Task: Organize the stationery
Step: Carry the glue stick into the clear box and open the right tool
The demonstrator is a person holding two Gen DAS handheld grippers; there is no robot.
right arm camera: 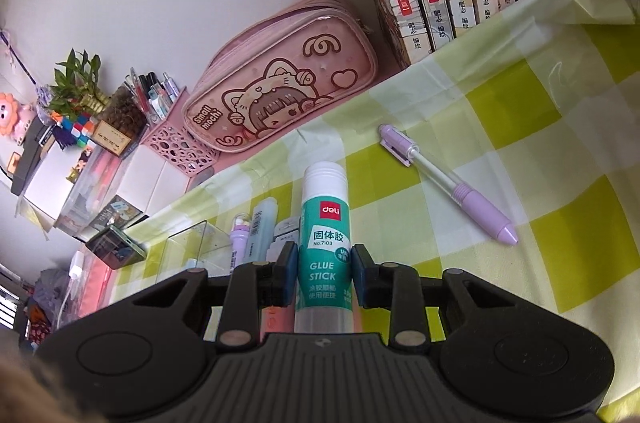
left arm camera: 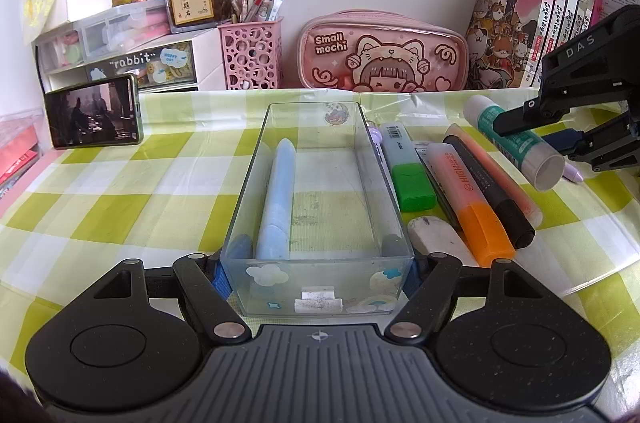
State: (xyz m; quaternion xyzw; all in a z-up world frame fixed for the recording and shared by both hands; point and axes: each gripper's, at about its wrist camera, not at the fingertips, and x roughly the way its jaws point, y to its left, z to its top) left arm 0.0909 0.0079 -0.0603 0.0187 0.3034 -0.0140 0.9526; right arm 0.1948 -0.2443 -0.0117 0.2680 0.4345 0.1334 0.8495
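The fingers (right arm camera: pixel 362 275) of the right gripper (right arm camera: pixel 324 277) are seen pressed against both sides of a glue stick (right arm camera: pixel 325 235), which is held between the blue pads at its lower half. The stick is a white cylinder with a teal label printed "GLUE STICK" and a red brand patch; a white cap is carried at its far end and a translucent base at the near end. In the left wrist view it is seen tilted, raised just above the counter (left arm camera: pixel 120 191), to the right of the loose markers.

The left gripper (left arm camera: pixel 316 275) is closed on the near end of a clear plastic box (left arm camera: pixel 320 127), its blue pads laid against the two side walls. Cloud stickers are shown on the box's near wall, and a pale blue pen (left arm camera: pixel 276 199) is lying lengthwise inside.

Just right of the box, a white eraser (left arm camera: pixel 436 235), a green highlighter (left arm camera: pixel 408 171), an orange highlighter (left arm camera: pixel 468 199) and a black marker (left arm camera: pixel 492 187) are laid side by side on the green-checked cloth. A purple pen (right arm camera: pixel 448 183) is seen apart to the right of the glue stick.

At the back, a pink pencil case (left arm camera: pixel 382 53), a pink pen holder (left arm camera: pixel 252 57) and a row of books (left arm camera: pixel 532 19) are lined against the wall.
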